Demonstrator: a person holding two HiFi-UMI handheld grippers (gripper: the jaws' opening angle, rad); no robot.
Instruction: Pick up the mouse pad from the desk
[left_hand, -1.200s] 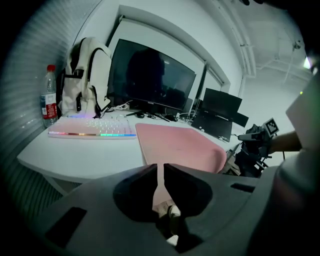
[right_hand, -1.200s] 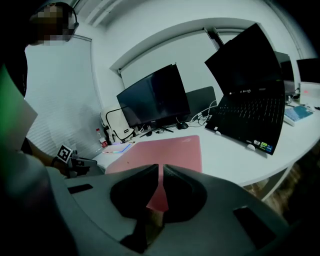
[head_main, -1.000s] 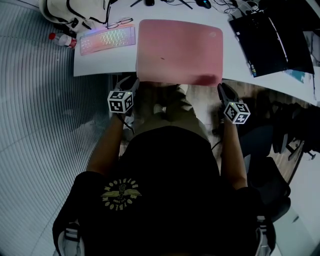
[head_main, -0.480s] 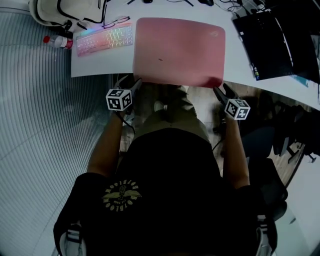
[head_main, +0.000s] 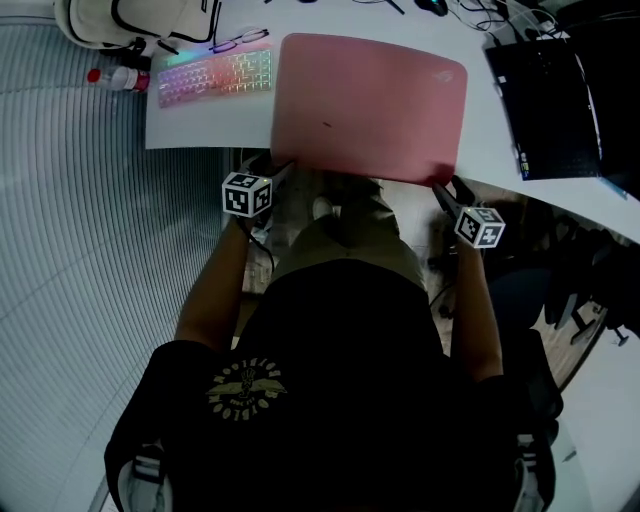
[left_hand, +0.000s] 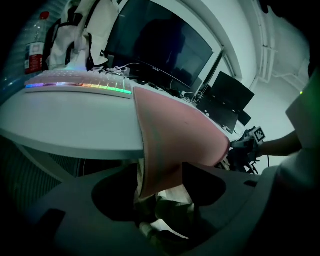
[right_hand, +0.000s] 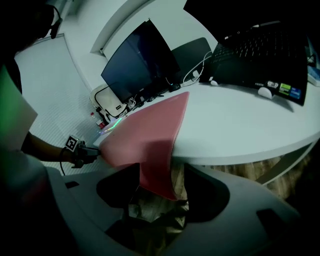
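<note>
Hanging off the white desk (head_main: 200, 125) edge, the soft pink mouse pad (head_main: 370, 105) droops between unpinching jaws: left gripper (head_main: 274, 168) opening, right gripper (head_main: 446, 188) wide apart. Next, probably: pinch both corners, lift.

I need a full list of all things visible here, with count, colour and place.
mouse pad: one, pink, overhanging desk's near edge
desk: one, white, under the mouse pad
keyboard: one, rainbow-lit, left of mouse pad
bottle: one, red-capped, left of keyboard
glasses: one pair, dark, behind keyboard
bag: one, white, behind bottle
laptop: one, black, desk's right
monitor: one, black, behind keyboard
left gripper: one, dark, jaws opening, pad corner between them
right gripper: one, dark, open, pad corner between jaws
</note>
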